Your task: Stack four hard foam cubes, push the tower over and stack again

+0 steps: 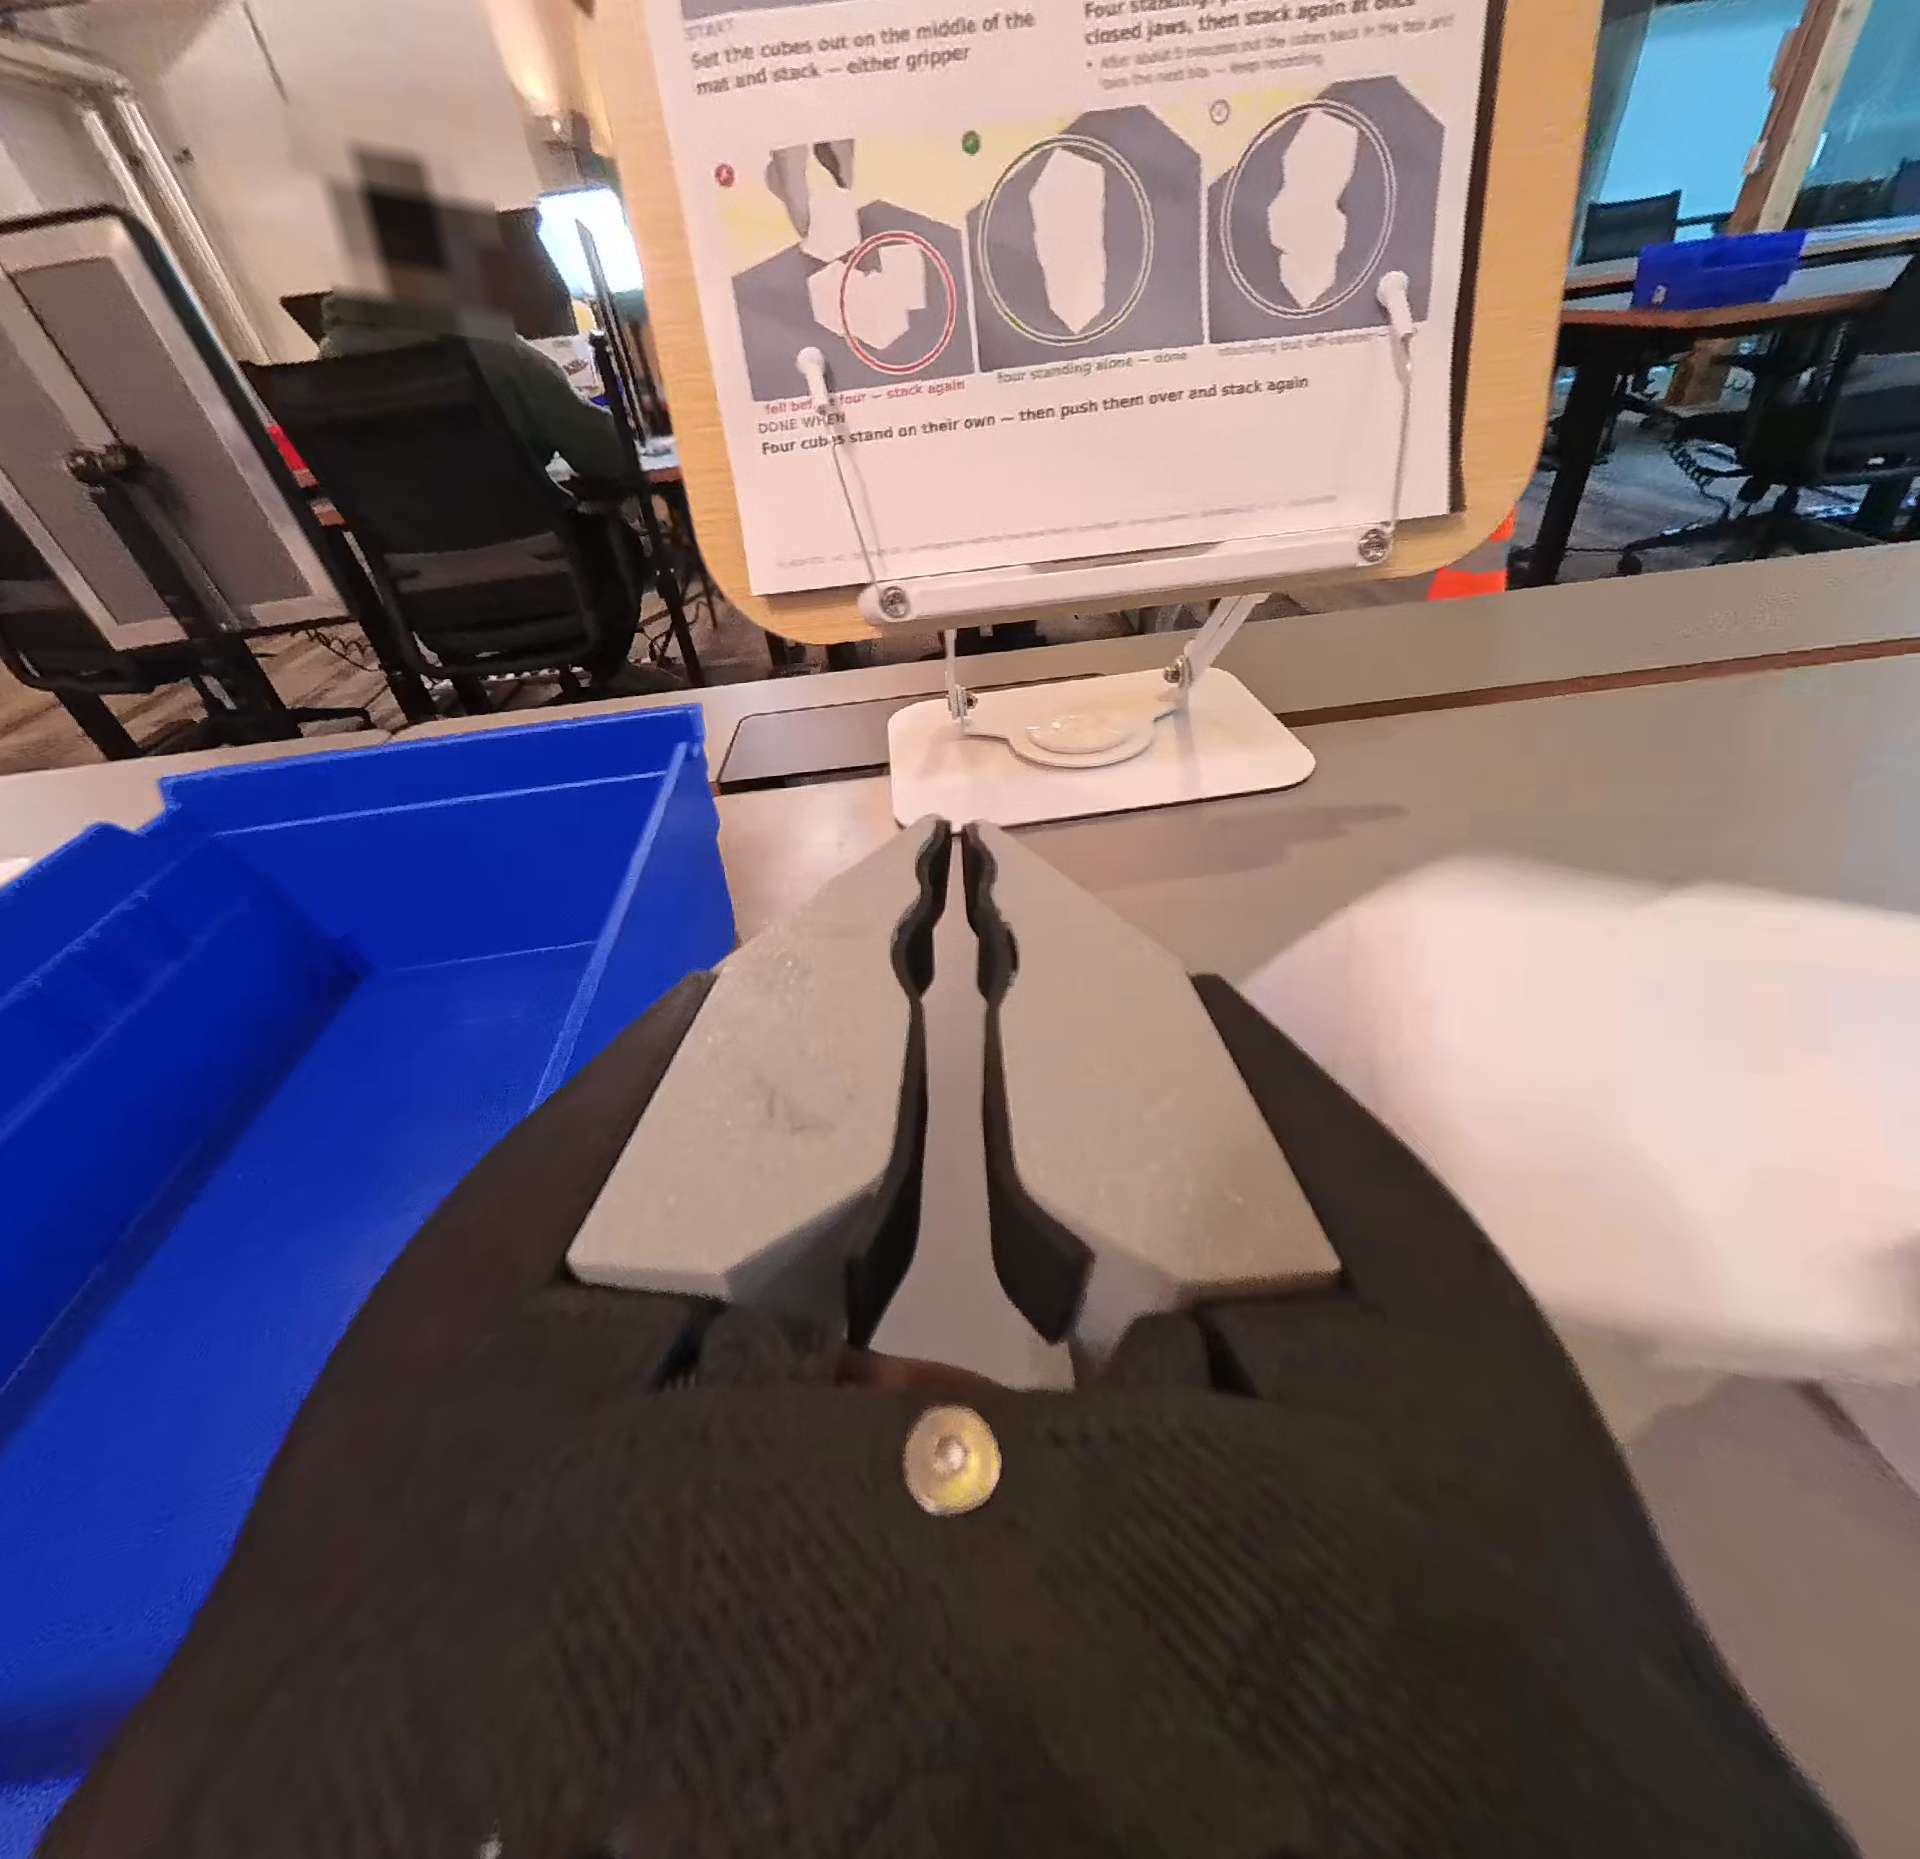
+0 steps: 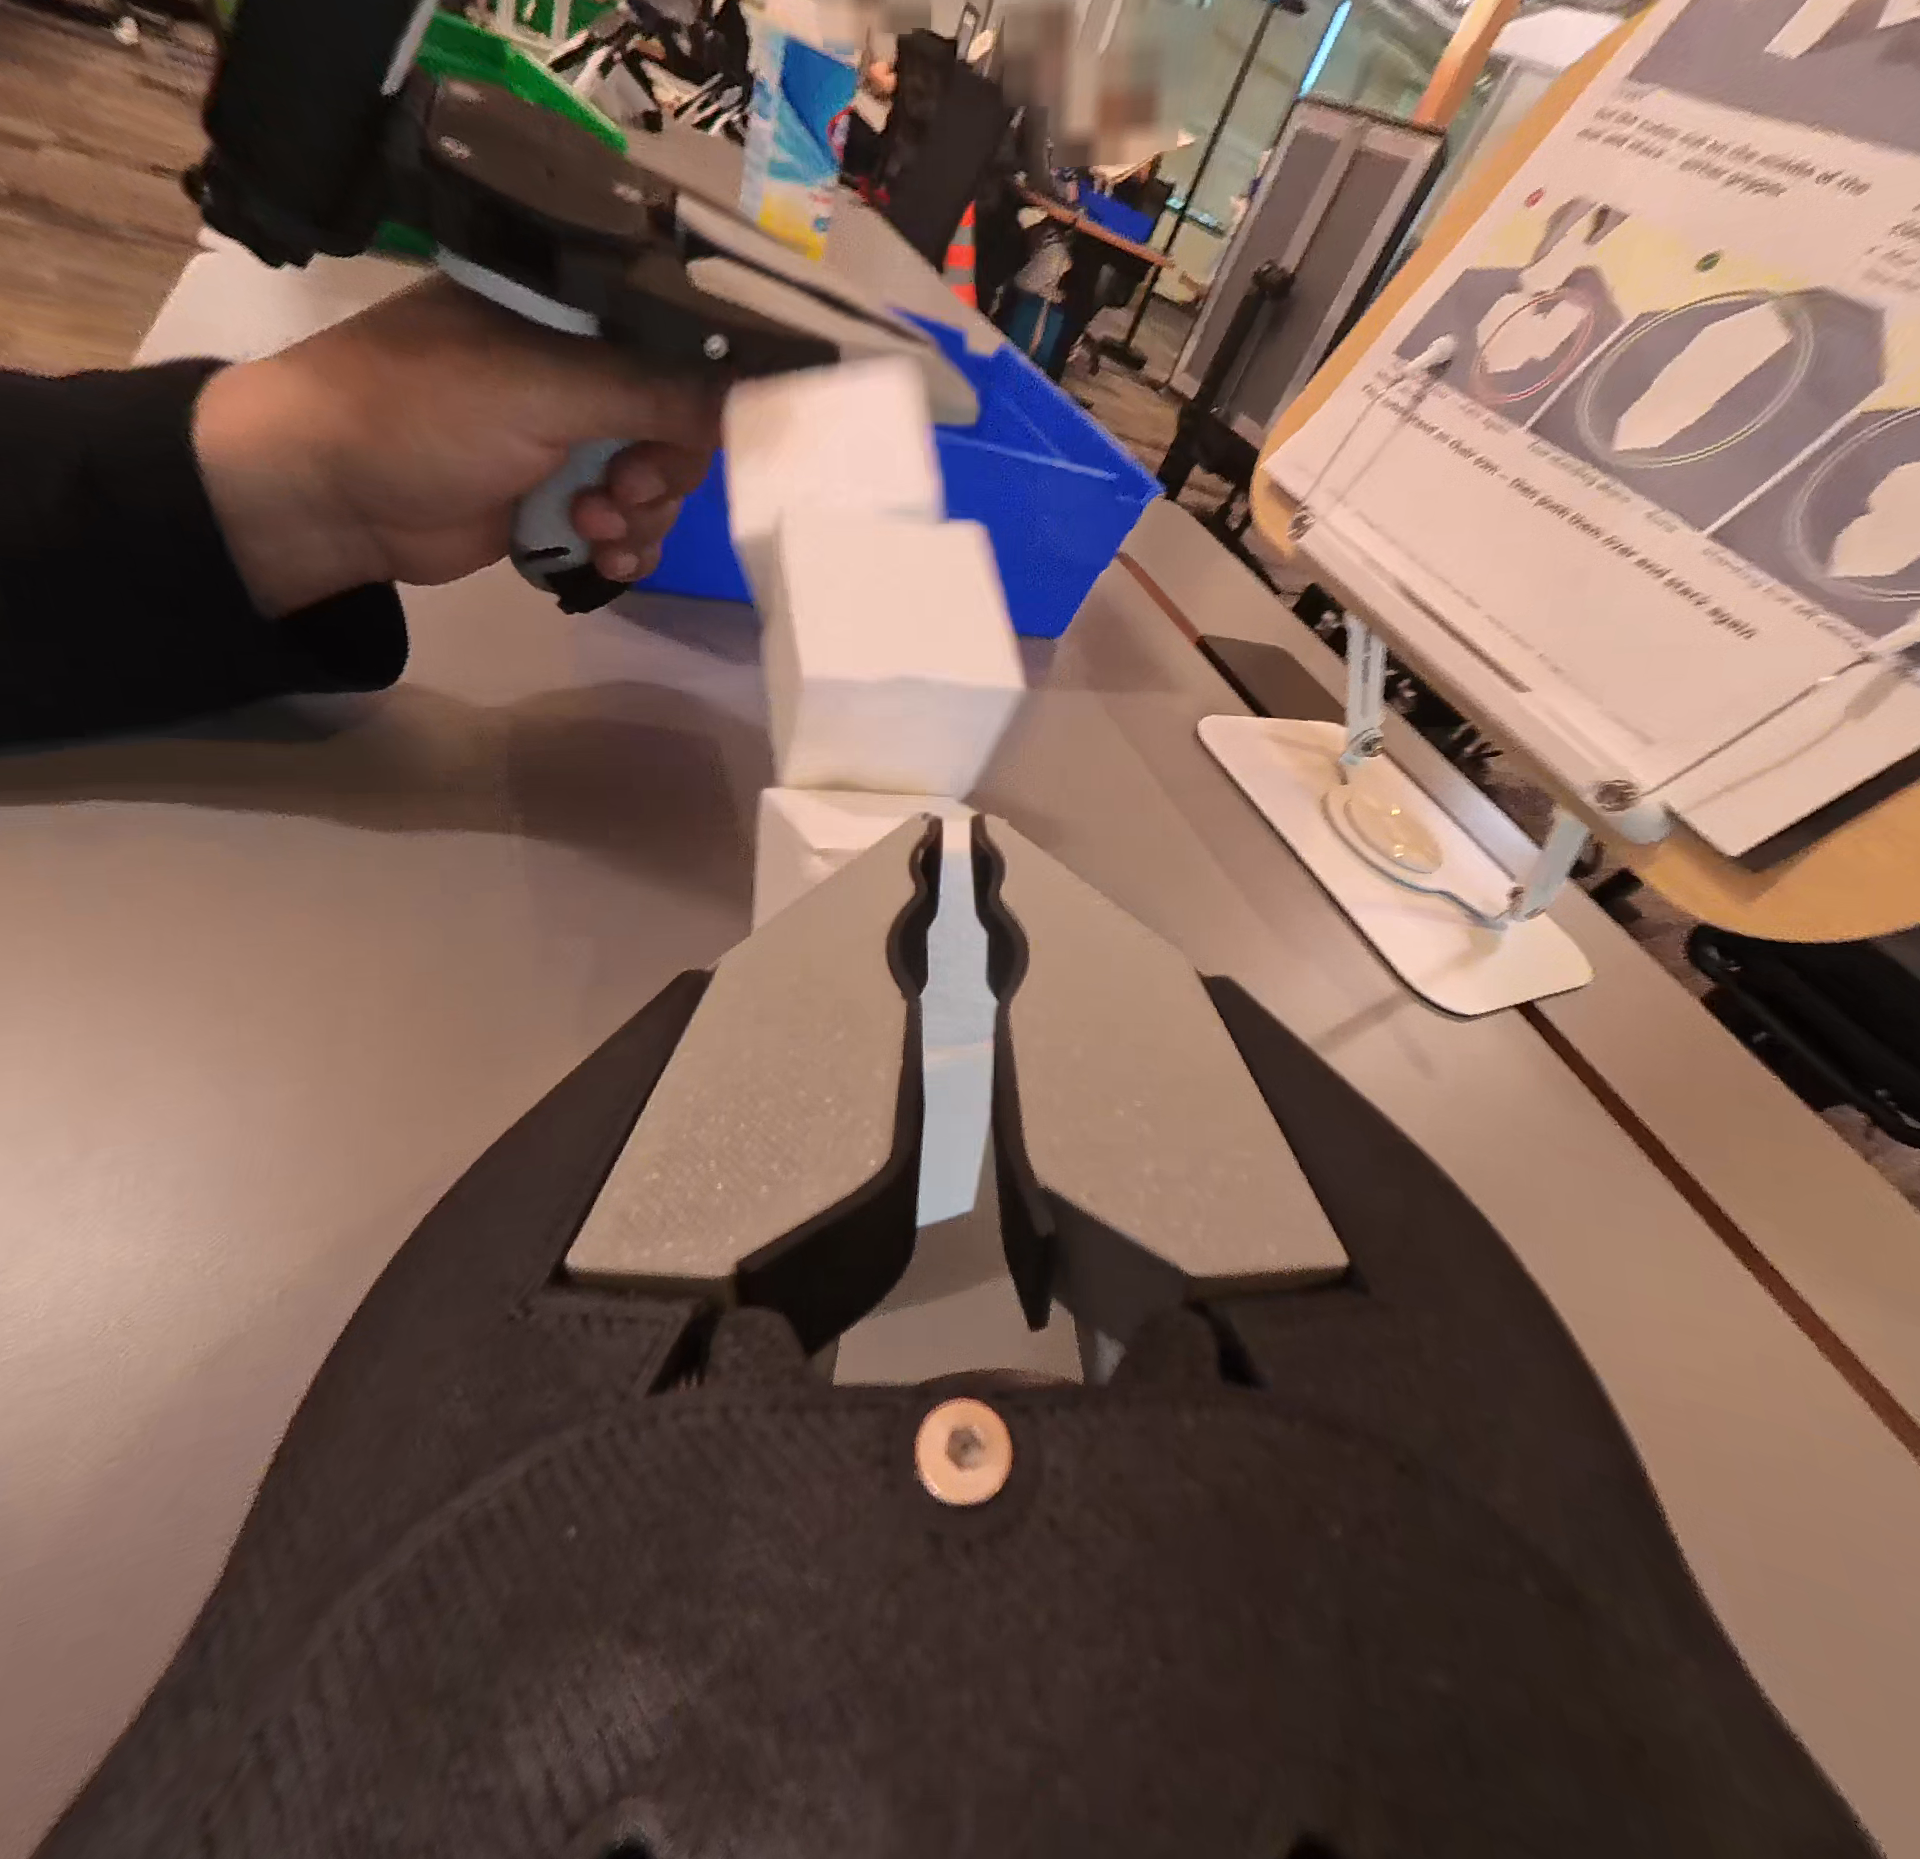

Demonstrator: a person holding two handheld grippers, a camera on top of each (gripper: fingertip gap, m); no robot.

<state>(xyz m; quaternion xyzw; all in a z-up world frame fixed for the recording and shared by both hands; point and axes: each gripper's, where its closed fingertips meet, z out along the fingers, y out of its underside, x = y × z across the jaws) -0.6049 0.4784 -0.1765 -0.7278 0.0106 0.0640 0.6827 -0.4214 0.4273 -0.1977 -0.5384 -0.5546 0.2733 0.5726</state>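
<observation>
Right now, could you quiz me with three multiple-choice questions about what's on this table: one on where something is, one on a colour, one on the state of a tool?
1. Where is the blue bin in the left wrist view?
A. Left of the left gripper
B. Under the paper stand
C. On top of the cubes

2. What colour are the foam cubes?
A. Green
B. White
C. Black

3. How do the left gripper's jaws stand?
A. Wide open
B. Clamped on a cube
C. Shut, holding nothing

Answers:
1 A: the bin fills the view's left side, beside the fingers.
2 B: the tumbling, blurred blocks in the right wrist view are white.
3 C: its fingertips nearly meet, with only table showing between them.
</observation>
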